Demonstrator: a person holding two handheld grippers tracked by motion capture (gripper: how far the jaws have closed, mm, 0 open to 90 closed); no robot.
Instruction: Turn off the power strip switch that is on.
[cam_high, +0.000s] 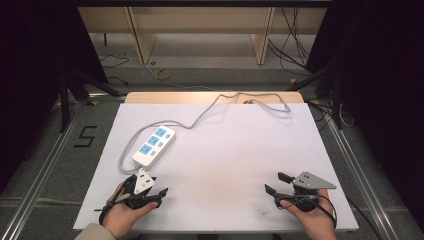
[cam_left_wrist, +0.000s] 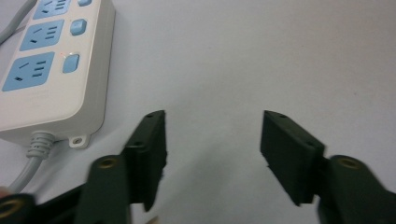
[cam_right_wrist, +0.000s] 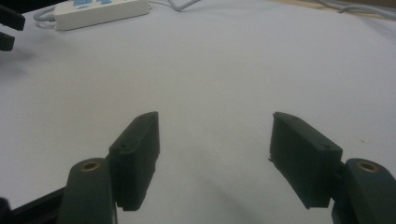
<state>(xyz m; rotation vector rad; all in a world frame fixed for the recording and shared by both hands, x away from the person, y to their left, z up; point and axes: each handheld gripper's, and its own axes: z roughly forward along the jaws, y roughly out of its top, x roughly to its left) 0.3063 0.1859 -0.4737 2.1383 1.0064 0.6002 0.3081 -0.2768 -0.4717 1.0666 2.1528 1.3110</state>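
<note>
Down at the near edge of the white tabletop (cam_high: 225, 170): left gripper (cam_high: 159, 193) in one hand, right gripper (cam_high: 275, 184) in the other, well apart. Fingers (cam_left_wrist: 149, 149) on the left spread wide, nothing between them. Same on the right, fingers (cam_right_wrist: 137, 154) wide and bare, aimed over plain tabletop. Probably held low and ready, waiting to start.

Just past the left gripper, a little to its side, lay a white power strip (cam_high: 154, 145) with blue sockets. Not touched by either gripper. Had a small blue switch (cam_left_wrist: 70, 63) beside each socket, with a tiny red light glowing by the nearest one, so likely powered on.

Farther back, the grey cord (cam_high: 210, 107) ran from the near end of the strip, looped around beside it, then across to the far edge of the tabletop, maybe to reach a plug there.

Beyond that, floor with loose cables (cam_high: 295, 47) and wooden table legs (cam_high: 262, 35).
</note>
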